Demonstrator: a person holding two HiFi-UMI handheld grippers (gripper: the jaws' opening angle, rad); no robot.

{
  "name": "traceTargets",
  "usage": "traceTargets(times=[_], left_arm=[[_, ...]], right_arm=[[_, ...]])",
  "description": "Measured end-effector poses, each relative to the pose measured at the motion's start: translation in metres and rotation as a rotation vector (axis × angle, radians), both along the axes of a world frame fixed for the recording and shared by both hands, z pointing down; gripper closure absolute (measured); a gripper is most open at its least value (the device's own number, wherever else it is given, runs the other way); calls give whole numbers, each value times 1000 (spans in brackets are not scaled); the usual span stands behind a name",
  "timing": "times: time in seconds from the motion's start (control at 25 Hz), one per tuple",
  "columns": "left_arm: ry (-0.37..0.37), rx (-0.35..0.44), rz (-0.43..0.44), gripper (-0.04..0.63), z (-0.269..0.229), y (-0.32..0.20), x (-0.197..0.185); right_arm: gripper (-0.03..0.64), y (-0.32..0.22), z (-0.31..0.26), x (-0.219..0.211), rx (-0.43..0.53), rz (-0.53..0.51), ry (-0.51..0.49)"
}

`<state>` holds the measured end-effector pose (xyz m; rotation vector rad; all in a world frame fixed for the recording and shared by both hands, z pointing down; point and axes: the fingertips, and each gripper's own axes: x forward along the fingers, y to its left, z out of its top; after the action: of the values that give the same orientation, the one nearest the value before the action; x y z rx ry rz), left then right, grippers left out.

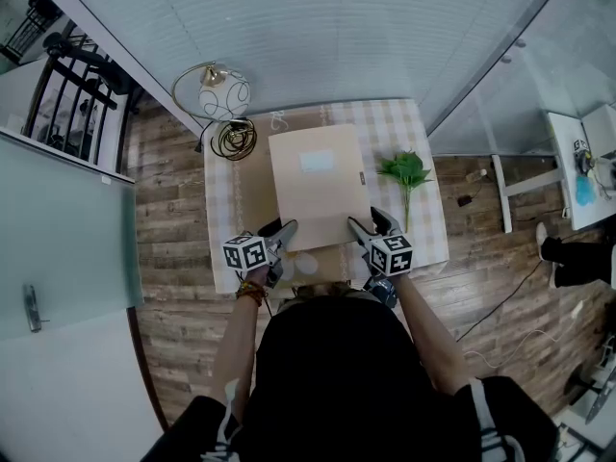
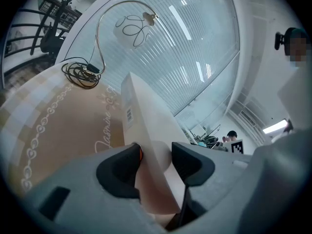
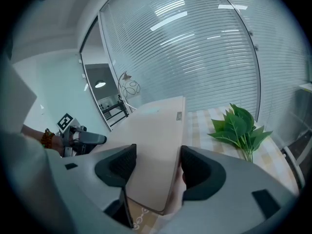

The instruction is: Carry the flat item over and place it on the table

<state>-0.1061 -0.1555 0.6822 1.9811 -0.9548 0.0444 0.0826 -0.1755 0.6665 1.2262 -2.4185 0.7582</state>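
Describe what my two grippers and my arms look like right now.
Both the left gripper and the right gripper have grey moulded bodies with black pads on the two jaws. Each carries a white cube printed with black square markers. The forearms are bare; a beaded orange bracelet circles the left wrist. The top is black.

L hand-held gripper (image 2: pixel 155 161) clamped flat box (image 2: pixel 146 112) edge btwn jaws; box tilted over desk (image 2: pixel 53 130); lamp (image 2: pixel 134 30) w/ coiled cord (image 2: pixel 80 74) at rear.
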Motion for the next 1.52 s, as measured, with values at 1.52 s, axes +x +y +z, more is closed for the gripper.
traceTargets(times=[1.52], left_arm=[[-18,-159,28,377,64,26,7]], right_arm=[[342,27,66,8,-174,-29,45]])
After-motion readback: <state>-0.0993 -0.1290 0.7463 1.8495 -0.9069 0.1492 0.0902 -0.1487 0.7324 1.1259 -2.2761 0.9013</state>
